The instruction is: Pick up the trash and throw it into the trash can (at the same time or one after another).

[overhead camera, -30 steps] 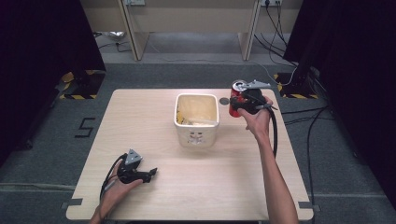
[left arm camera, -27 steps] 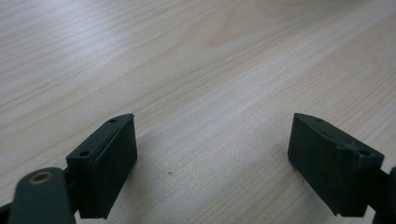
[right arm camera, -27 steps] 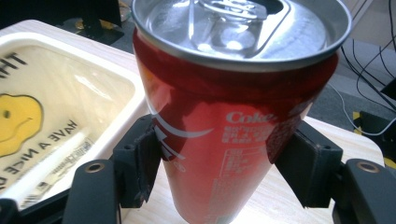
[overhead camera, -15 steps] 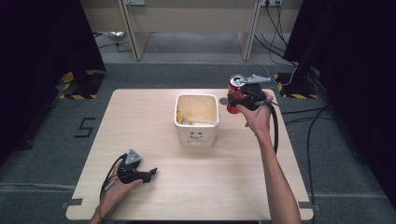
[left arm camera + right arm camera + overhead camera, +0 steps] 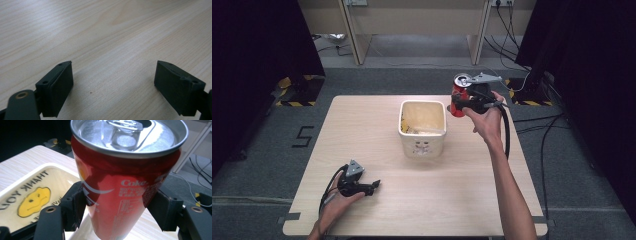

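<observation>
Right gripper view shows my right gripper (image 5: 117, 217) clamped on the red Coke can (image 5: 125, 182), its jaws pressing both sides; the cream bin (image 5: 422, 127) sits just left of it. My left gripper (image 5: 113, 87) gapes wide and empty, low over the table (image 5: 112, 32).

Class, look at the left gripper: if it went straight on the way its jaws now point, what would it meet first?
Probably bare table: the left gripper is open, angled down at wood, with nothing between its jaws. Depth is unclear.
</observation>
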Motion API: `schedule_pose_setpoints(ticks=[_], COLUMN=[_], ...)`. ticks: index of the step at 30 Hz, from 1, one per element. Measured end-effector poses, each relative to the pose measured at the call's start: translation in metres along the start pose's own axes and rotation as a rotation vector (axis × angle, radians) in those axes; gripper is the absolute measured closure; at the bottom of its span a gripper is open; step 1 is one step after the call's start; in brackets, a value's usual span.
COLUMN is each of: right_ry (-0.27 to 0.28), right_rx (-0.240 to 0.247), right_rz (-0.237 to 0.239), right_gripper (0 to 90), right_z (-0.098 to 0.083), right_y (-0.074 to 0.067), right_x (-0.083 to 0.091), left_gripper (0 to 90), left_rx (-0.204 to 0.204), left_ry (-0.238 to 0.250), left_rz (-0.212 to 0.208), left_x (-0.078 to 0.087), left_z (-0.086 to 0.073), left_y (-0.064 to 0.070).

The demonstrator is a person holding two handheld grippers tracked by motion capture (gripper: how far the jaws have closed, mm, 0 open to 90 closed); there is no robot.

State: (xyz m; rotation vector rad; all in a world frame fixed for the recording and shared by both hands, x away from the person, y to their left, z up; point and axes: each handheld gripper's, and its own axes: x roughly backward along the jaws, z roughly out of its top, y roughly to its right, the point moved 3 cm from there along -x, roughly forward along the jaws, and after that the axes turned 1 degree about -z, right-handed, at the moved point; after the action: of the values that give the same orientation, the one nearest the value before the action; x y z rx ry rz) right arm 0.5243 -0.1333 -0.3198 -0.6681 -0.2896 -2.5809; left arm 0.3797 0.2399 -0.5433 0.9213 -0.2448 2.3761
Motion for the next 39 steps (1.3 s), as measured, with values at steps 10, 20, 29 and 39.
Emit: schedule_pose_setpoints(ticks=[10, 20, 29, 39], right_ry=[0.017, 0.008, -0.019, -0.051], right_rx=[0.023, 0.057, 0.080, 0.081], right_rz=[0.054, 0.121, 0.156, 0.177], right_gripper=[34.7, 34.7, 34.7, 34.7], right_z=[0.016, 0.021, 0.019, 0.011], right_y=[-0.022, -0.050, -0.068, -0.078], right_x=[-0.003, -0.020, -0.036, -0.051], left_gripper=[14.8, 14.8, 14.8, 14.8], left_rx=[0.000, -0.004, -0.003, -0.003], left_ry=[0.000, -0.003, -0.003, -0.001], left_rz=[0.000, 0.001, 0.001, 0.001], left_x=[0.000, 0.000, 0.000, 0.000], left_z=[0.000, 0.000, 0.000, 0.000], left_y=[0.000, 0.000, 0.000, 0.000])
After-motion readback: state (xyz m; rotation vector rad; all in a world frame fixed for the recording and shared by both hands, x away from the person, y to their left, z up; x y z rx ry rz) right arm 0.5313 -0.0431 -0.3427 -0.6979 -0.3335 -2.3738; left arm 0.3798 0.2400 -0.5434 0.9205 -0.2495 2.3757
